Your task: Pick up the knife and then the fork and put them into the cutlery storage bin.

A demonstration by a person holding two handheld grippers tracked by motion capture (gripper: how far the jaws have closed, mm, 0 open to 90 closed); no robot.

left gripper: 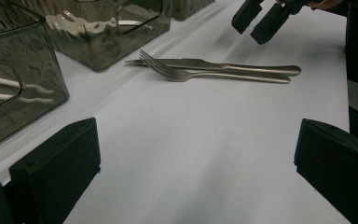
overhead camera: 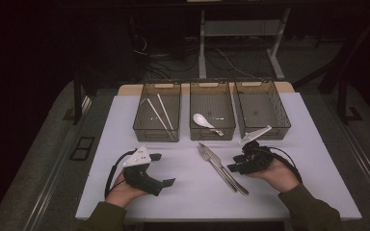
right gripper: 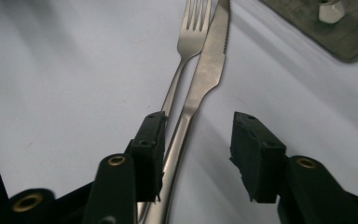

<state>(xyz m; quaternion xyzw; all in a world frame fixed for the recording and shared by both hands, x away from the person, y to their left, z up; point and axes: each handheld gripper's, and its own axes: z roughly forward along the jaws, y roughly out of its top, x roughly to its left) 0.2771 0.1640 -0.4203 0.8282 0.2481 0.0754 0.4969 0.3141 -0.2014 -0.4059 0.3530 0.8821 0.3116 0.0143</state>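
The right tool is half open, straddling the steel knife w/ serrated blade; keep the steel fork beside the knife outside. Left tool is waiting wide open, empty.

White spoon in middle bin

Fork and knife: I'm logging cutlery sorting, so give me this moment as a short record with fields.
fork: flat on the white table, touching the knife along its left side
knife: flat on the table, serrated edge seen in the right gripper view
right gripper: low over the handles, jaws apart, knife handle between them, not clamped
left gripper: resting on the table, jaws wide, nothing between them
left bin: two white chopsticks
middle bin: white spoon
right bin: nothing visible inside
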